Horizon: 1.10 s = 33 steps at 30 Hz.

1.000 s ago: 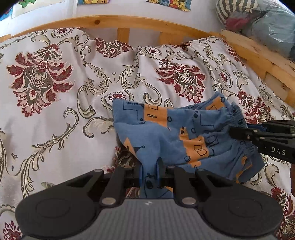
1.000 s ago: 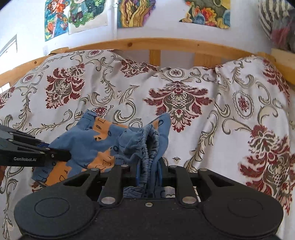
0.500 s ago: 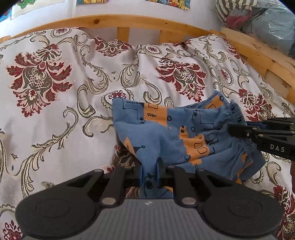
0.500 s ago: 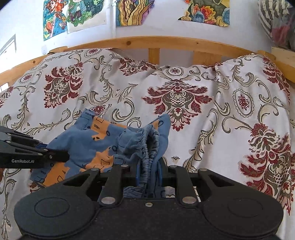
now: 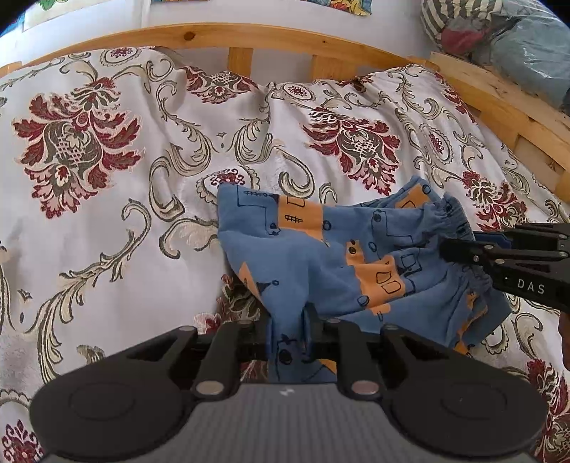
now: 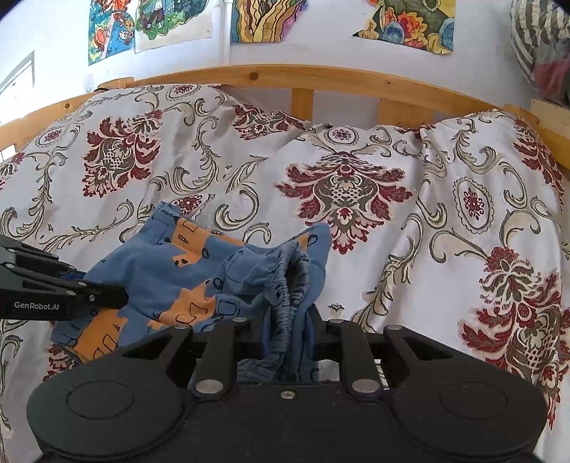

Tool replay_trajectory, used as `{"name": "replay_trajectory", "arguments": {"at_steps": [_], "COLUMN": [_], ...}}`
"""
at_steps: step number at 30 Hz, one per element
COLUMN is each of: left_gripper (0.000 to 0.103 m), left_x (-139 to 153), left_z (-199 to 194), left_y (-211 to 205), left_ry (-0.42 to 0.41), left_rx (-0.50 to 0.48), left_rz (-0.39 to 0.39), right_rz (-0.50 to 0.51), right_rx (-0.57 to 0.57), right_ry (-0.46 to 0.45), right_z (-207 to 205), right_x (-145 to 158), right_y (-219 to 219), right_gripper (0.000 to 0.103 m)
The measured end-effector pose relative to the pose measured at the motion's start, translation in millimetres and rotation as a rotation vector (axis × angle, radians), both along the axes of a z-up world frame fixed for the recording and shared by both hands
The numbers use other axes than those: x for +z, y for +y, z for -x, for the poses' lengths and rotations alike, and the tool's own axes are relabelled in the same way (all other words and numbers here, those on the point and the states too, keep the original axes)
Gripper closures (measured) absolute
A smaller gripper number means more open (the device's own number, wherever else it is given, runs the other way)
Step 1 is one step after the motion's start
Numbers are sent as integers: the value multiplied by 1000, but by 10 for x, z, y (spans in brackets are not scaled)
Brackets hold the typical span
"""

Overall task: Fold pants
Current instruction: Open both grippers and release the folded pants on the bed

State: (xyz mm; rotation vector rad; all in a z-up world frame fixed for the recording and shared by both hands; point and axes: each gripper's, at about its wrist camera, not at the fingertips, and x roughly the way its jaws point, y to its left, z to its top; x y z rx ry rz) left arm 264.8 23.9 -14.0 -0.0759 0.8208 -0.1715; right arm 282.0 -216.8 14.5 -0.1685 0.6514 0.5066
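Note:
Small blue pants with orange patches hang between both grippers over a flowered bedspread. My left gripper is shut on a leg end of the pants, the cloth pinched between its fingers. My right gripper is shut on the gathered elastic waistband. In the left wrist view the right gripper reaches in from the right at the waistband. In the right wrist view the left gripper enters from the left over the pants. The far leg end rests on the bedspread.
A wooden bed rail runs along the far edge and down the right side. Striped and plastic-wrapped bundles sit beyond the right rail. Coloured drawings hang on the wall. The bedspread is rumpled, with a fold in the middle.
Both grippers have drifted slightly down and forward with the pants; the grips have not changed.

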Motion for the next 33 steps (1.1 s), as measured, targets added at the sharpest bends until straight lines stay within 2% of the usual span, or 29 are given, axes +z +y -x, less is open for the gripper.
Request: {"name": "replay_trajectory", "arguments": {"at_steps": [3, 6, 8, 9, 10, 12, 14, 16, 19, 23, 30, 33], "left_gripper": [74, 67, 54, 43, 38, 37, 30, 15, 3, 0, 0, 0], "left_x": [15, 48, 87, 110, 134, 182, 232, 288, 381, 489, 594, 557], "left_z": [16, 69, 133, 174, 218, 320, 417, 538, 708, 906, 1283, 1452], "left_y": [24, 30, 24, 27, 34, 64, 96, 117, 142, 166, 139, 98], "left_ry": [12, 9, 2, -2, -10, -22, -25, -40, -74, -113, -178, -180], "left_rx": [15, 17, 26, 38, 52, 83, 111, 141, 174, 224, 289, 295], "left_rz": [22, 30, 25, 27, 35, 66, 97, 112, 115, 121, 84, 54], "right_rz": [5, -11, -27, -35, -43, -59, -86, -109, -138, -172, -220, -239], "right_rx": [-15, -36, -50, -55, -61, -76, -95, -114, -138, -167, -196, -210], "right_ry": [-4, -7, -15, -20, -27, -45, -63, -78, -99, -133, -156, -144], "right_z": [25, 76, 137, 168, 208, 292, 391, 478, 616, 830, 1239, 1413], "right_x": [6, 32, 64, 85, 115, 178, 251, 318, 410, 510, 588, 575], "right_y": [-10, -45, -77, -90, -110, -152, -212, -262, -321, -378, -408, -427], "right_gripper": [76, 64, 53, 52, 47, 39, 30, 24, 16, 5, 1, 1]}}
